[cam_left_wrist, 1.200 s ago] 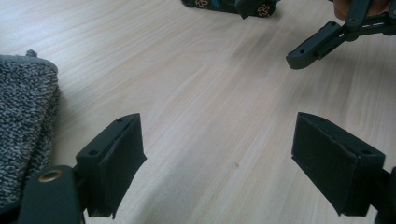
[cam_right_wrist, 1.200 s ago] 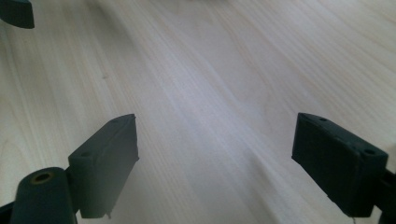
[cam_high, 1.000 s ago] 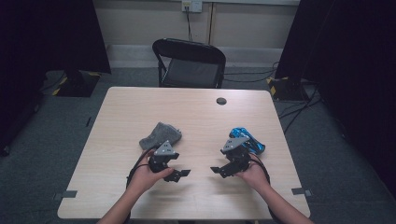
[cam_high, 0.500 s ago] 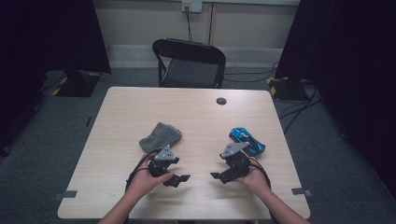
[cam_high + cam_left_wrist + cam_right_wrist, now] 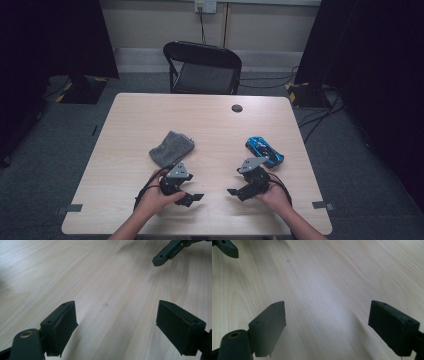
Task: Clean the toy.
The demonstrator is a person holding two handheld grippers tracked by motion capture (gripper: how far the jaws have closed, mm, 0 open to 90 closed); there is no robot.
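A folded grey cloth (image 5: 171, 148) lies on the light wooden table (image 5: 210, 125), left of centre. To the right, a blue toy car (image 5: 264, 151) rests near the table's right side. My left gripper (image 5: 192, 198) sits low near the front edge, just in front of the cloth, jaws open and empty. My right gripper (image 5: 236, 192) is in front of the car, also open with nothing in it. Bare wood fills the gap of the left gripper (image 5: 116, 322) and of the right gripper (image 5: 327, 325). The two grippers point toward each other.
A small dark round cap (image 5: 237, 108) is set in the table near its far edge. A black folding chair (image 5: 202, 67) stands behind the table. Dark curtains and floor cables flank the table on both sides.
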